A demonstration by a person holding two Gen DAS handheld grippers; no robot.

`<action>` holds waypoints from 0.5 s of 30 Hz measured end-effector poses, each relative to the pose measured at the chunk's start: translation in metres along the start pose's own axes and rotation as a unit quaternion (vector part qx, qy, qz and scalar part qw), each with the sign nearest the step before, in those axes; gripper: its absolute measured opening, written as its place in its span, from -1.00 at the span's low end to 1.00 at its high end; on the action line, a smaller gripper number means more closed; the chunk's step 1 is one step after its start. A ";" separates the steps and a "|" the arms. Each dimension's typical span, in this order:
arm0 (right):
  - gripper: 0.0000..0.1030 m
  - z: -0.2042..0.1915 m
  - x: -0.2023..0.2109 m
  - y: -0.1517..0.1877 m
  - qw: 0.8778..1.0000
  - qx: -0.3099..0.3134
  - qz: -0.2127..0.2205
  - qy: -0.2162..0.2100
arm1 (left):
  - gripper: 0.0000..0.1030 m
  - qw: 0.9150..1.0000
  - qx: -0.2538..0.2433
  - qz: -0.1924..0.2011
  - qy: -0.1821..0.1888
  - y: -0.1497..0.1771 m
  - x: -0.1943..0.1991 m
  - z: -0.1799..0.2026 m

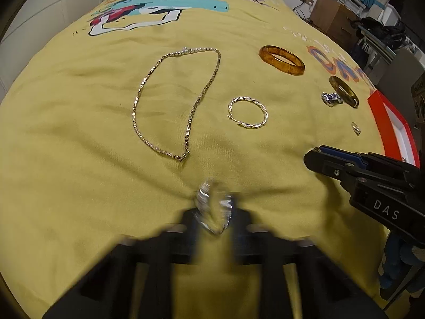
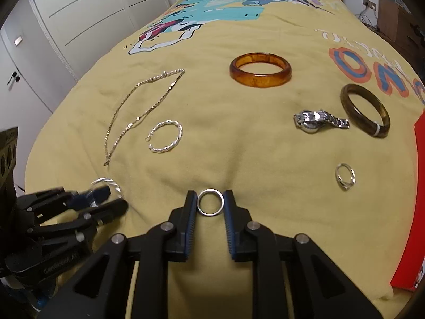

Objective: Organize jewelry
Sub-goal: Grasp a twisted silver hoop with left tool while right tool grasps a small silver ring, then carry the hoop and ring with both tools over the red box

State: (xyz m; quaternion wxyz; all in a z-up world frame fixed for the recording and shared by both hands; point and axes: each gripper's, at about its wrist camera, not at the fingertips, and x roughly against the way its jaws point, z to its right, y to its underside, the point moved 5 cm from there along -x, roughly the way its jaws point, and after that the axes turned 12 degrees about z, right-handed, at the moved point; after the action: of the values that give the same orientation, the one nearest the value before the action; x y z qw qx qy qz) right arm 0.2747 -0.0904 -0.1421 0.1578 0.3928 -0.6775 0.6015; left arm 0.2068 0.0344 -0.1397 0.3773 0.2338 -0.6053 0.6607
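Jewelry lies spread on a yellow bedspread. My left gripper is shut on a twisted silver hoop, blurred in its own view; the right wrist view shows that gripper at lower left with the hoop at its tips. My right gripper is shut on a plain silver ring, both pads against its sides. From the left wrist view, the right gripper shows low over the cloth at right.
Also on the cloth: a chain necklace, a second twisted hoop, an amber bangle, a dark bangle, a silver watch and a small ring. A red box stands at the right edge.
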 end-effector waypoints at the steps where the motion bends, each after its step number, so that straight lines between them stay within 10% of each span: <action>1: -0.64 0.000 0.002 0.000 1.000 -0.003 0.002 0.000 | -0.86 1.000 0.005 0.000 0.003 0.000 0.002 -0.001; 15: -0.64 -0.004 0.059 0.008 0.999 -0.010 0.029 0.009 | -0.92 0.998 0.040 0.006 0.040 0.015 0.035 0.000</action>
State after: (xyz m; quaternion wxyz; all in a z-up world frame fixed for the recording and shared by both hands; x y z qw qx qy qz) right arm 0.2299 -0.1071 -0.1059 0.1505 0.3661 -0.6929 0.6026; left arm 0.1735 0.0424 -0.1222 0.3874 0.2188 -0.5643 0.6954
